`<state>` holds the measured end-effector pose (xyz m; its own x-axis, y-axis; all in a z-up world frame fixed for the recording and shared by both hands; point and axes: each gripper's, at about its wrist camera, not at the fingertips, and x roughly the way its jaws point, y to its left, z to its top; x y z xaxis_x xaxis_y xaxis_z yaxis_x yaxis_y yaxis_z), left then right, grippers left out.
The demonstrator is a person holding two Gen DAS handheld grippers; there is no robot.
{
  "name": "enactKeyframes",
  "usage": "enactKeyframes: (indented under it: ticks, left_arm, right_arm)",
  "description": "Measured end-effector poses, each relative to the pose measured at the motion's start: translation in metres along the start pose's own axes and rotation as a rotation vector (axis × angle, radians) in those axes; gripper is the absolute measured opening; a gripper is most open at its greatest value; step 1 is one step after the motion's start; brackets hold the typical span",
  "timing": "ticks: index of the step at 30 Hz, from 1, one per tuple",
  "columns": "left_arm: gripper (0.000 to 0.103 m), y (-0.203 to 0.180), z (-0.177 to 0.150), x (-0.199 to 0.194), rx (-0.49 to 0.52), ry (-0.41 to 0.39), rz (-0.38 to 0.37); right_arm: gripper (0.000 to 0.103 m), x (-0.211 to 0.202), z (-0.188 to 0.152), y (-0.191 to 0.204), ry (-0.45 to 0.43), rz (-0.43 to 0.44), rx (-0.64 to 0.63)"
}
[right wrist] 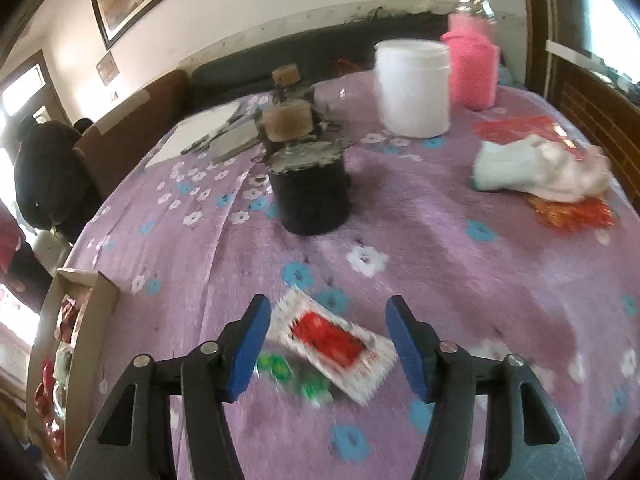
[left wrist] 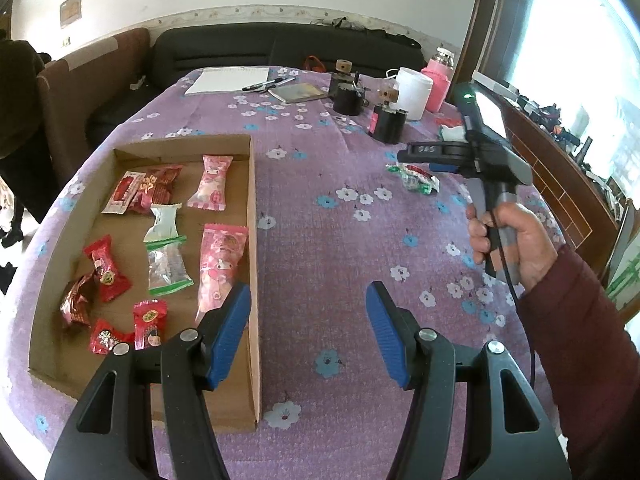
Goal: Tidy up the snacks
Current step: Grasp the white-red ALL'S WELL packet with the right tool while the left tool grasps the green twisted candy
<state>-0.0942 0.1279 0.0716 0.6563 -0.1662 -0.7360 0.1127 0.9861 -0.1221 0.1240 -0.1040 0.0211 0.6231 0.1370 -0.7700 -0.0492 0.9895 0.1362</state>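
A shallow cardboard box (left wrist: 253,240) on the purple flowered cloth holds several wrapped snacks: red candies (left wrist: 105,268), pink packets (left wrist: 222,268), a clear green-edged packet (left wrist: 167,266). My left gripper (left wrist: 308,336) is open and empty, hovering over the box's right wall. My right gripper (right wrist: 326,350) is open, its blue fingers either side of a white packet with a red centre (right wrist: 332,342) lying on a green-edged packet (right wrist: 294,378) on the cloth. The same packets (left wrist: 416,178) show in the left wrist view, under the right gripper (left wrist: 424,160). The box edge (right wrist: 102,300) shows at left.
At the table's far side stand two black cylinders (left wrist: 387,122) (right wrist: 312,192), a white tub (right wrist: 412,86), a pink bottle (right wrist: 474,68), a notepad (left wrist: 228,80), pens and a booklet. A white cloth (right wrist: 536,168) on red wrappers lies at the right. A dark sofa is behind.
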Motion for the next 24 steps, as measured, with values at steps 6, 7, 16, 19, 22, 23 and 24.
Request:
enactKeyframes:
  ticks: [6, 7, 16, 19, 22, 23, 24]
  left_arm:
    - [0.059, 0.003, 0.003, 0.006, -0.027, 0.009, -0.021]
    - [0.059, 0.002, 0.003, 0.007, -0.031, 0.015, -0.034]
    - [0.059, -0.005, 0.001, 0.011, -0.034, 0.042, -0.079]
    - [0.059, -0.008, 0.006, 0.015, -0.036, 0.055, -0.081]
    - [0.059, -0.015, 0.015, 0.021, -0.028, 0.062, -0.075]
    - [0.059, -0.017, 0.018, 0.023, -0.021, 0.064, -0.074]
    - [0.059, -0.021, 0.022, 0.026, -0.011, 0.066, -0.076]
  right_arm:
    - [0.032, -0.002, -0.015, 0.001, 0.094, -0.028, 0.011]
    - [0.028, -0.004, -0.018, -0.002, 0.113, -0.003, 0.037]
    - [0.043, -0.048, -0.059, -0.014, 0.121, 0.039, 0.079]
    - [0.053, -0.056, -0.068, -0.004, 0.081, 0.045, 0.039]
    - [0.053, -0.055, -0.075, 0.013, 0.050, -0.019, -0.035]
    - [0.053, -0.053, -0.077, 0.017, 0.049, -0.022, -0.049]
    - [0.053, -0.048, -0.079, 0.021, 0.053, -0.021, -0.060]
